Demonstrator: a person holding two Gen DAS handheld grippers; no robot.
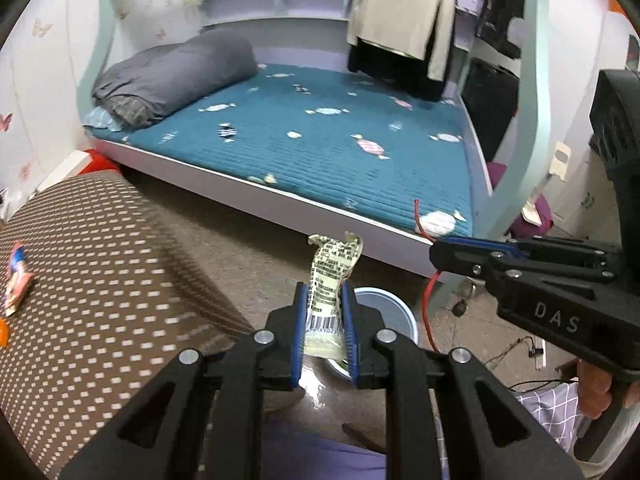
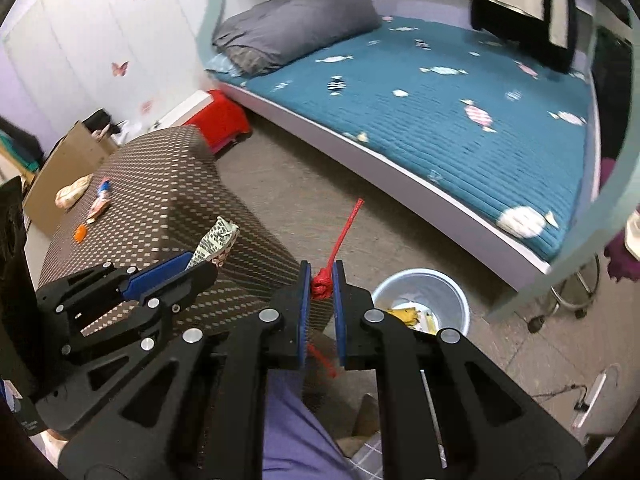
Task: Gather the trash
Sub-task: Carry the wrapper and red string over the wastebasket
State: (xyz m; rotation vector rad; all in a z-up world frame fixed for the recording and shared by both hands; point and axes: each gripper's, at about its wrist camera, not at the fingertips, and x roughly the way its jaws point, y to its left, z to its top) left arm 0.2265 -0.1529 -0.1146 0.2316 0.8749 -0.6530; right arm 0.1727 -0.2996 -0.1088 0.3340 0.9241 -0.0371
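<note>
Left tongs [image 1: 324, 320] pinching a crumpled pale wrapper [image 1: 334, 276] with black print and a barcode, low in the middle. Right tongs [image 2: 321, 300] pinching a knotted red string [image 2: 322, 286], low center. Behind, lower right: pale blue bin [image 2: 456, 300] holding yellow scraps. Farther up: blue candy-print bed [image 2: 460, 120].

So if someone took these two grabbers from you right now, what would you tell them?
Left gripper: shut on a yellowish snack wrapper with a barcode, held above the pale blue bin.
Right gripper: shut on a knotted red string, up in the air just left of the bin.
Bin: on the floor by the bed, some yellow scraps already inside.
Left to do: drop both pieces in, then fetch the crumpled wrapper, the red-and-blue packet and the small orange piece lying on the dotted brown stool.
</note>
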